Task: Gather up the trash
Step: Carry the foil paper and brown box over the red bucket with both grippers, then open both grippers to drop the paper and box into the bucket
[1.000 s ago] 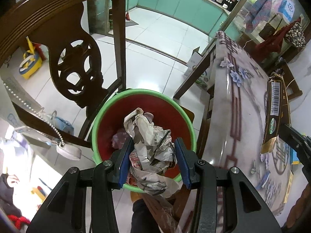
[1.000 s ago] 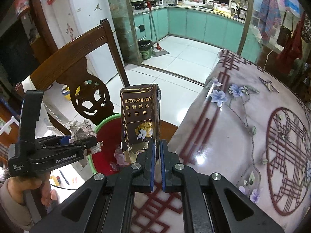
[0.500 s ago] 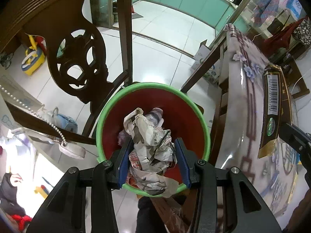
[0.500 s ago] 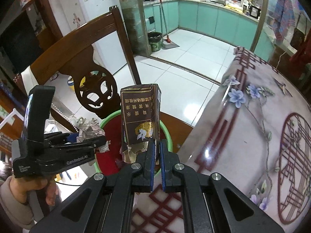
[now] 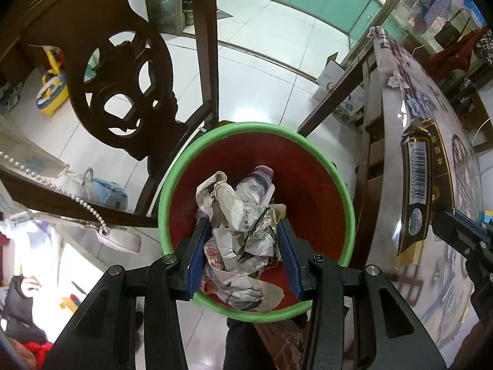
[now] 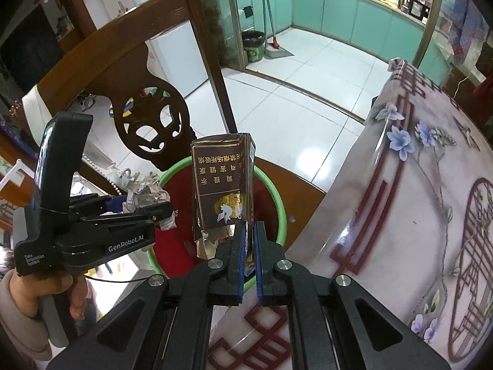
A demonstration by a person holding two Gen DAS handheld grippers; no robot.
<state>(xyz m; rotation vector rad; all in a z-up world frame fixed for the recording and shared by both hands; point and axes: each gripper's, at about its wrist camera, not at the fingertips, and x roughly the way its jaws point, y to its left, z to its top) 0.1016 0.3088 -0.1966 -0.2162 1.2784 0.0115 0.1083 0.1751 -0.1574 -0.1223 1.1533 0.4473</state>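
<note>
Drop-off step: left gripper [image 5: 243, 246] holds crumpled paper [image 5: 238, 231] over the bin [image 5: 348, 203]; right gripper [image 6: 249, 246], at three o'clock, pinches a carton [image 6: 222, 185]. Next, release.

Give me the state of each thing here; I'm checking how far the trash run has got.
Left gripper: shut on the crumpled paper.
Crumpled paper: held above the bin.
Right gripper: shut on the brown pack.
Brown pack: held upright, torn at its lower end.
Bin: uncovered, a bottle already inside.
</note>
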